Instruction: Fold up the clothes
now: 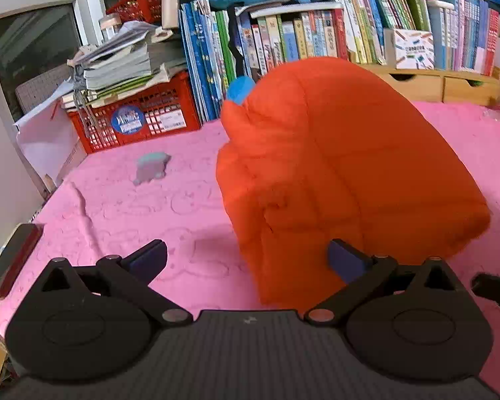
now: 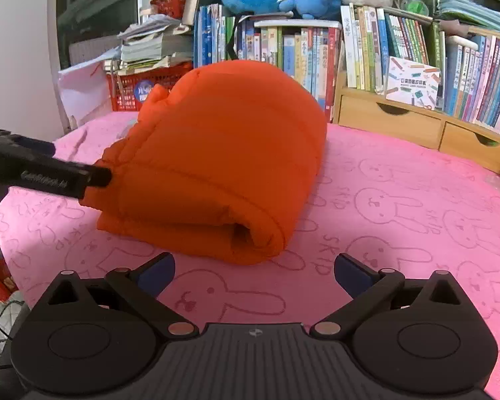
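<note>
Orange jacket [image 2: 216,163] lies folded on my pink table [image 2: 400,206] — both jaws spread; only my right view shows the left gripper [image 2: 96,176] touching its edge.

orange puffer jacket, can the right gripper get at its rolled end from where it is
Probably yes. The right gripper is open, and only bare pink bunny-print cloth lies between it and the orange puffer jacket. The left gripper sits at the jacket's far side, out of the way.

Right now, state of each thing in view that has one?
orange jacket: folded into a bundle, lying on the pink cover
left claw: open, one finger against the jacket
right claw: open, holding nothing, short of the jacket
wooden drawers: shut
</note>
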`<action>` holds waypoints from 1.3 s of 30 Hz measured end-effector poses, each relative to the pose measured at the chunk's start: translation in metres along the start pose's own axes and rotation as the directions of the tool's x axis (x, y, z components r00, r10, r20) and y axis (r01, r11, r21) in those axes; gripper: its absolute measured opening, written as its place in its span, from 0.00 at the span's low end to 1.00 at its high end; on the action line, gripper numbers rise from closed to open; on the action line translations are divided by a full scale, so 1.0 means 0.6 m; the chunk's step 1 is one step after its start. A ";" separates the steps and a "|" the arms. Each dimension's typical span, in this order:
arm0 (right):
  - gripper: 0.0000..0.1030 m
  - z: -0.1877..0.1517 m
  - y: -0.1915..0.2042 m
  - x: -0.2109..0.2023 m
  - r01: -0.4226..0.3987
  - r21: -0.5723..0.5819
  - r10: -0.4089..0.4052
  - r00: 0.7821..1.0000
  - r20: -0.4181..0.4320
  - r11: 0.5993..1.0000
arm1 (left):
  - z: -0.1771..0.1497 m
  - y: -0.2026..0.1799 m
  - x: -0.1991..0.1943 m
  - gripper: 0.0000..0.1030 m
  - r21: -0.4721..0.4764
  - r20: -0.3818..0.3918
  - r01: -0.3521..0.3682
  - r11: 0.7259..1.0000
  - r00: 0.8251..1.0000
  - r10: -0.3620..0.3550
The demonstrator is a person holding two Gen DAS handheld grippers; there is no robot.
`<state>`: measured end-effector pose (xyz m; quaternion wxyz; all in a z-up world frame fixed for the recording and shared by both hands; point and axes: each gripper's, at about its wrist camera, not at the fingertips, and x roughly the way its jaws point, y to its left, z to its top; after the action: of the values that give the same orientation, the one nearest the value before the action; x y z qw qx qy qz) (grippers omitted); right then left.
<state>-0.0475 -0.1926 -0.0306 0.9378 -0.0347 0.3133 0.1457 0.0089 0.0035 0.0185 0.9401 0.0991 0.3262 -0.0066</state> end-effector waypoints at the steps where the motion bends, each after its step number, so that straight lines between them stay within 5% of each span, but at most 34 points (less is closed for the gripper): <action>1: 1.00 0.001 0.002 0.002 -0.001 0.000 0.001 1.000 -0.002 1.000 | -0.003 0.001 0.000 1.00 -0.003 -0.013 0.014 1.000 1.000 -0.015; 16: 1.00 0.012 0.008 0.006 0.006 -0.030 -0.006 1.000 -0.007 1.000 | -0.036 -0.014 0.012 1.00 -0.011 -0.126 0.104 0.994 0.986 -0.105; 39: 1.00 0.036 0.007 0.015 0.016 -0.071 -0.013 0.999 0.036 0.997 | -0.011 -0.026 0.015 1.00 -0.013 -0.099 0.121 0.993 0.988 -0.121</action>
<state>-0.0296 -0.1830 -0.0186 0.9423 -0.0677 0.2911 0.1506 0.0106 -0.0098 0.0051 0.9208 0.0763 0.3780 -0.0576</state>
